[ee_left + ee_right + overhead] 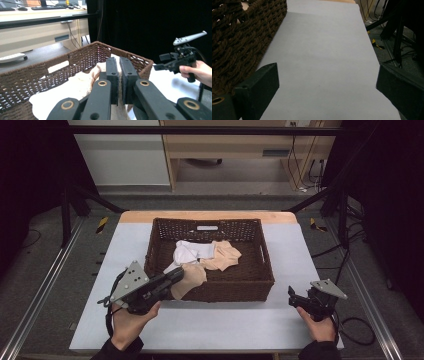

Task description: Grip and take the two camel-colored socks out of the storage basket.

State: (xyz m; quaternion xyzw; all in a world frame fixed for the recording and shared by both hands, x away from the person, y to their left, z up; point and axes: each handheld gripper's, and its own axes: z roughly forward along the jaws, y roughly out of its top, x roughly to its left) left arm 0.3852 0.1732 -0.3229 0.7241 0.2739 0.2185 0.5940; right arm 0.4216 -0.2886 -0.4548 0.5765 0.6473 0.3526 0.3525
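The left claw [176, 275] is clamped on a soft, light beige cloth [189, 279] draped over the near left rim of the dark brown wicker basket [225, 290], best pinched by a bunched fold, while the right claw [291, 296] gapes apart over the table's near right corner.

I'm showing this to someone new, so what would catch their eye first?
The brown wicker basket mid-table, with white and beige cloths heaped inside. Then the left gripper at its near left corner, shut on a beige cloth draped over the rim, while the right gripper waits open on the bare mat.
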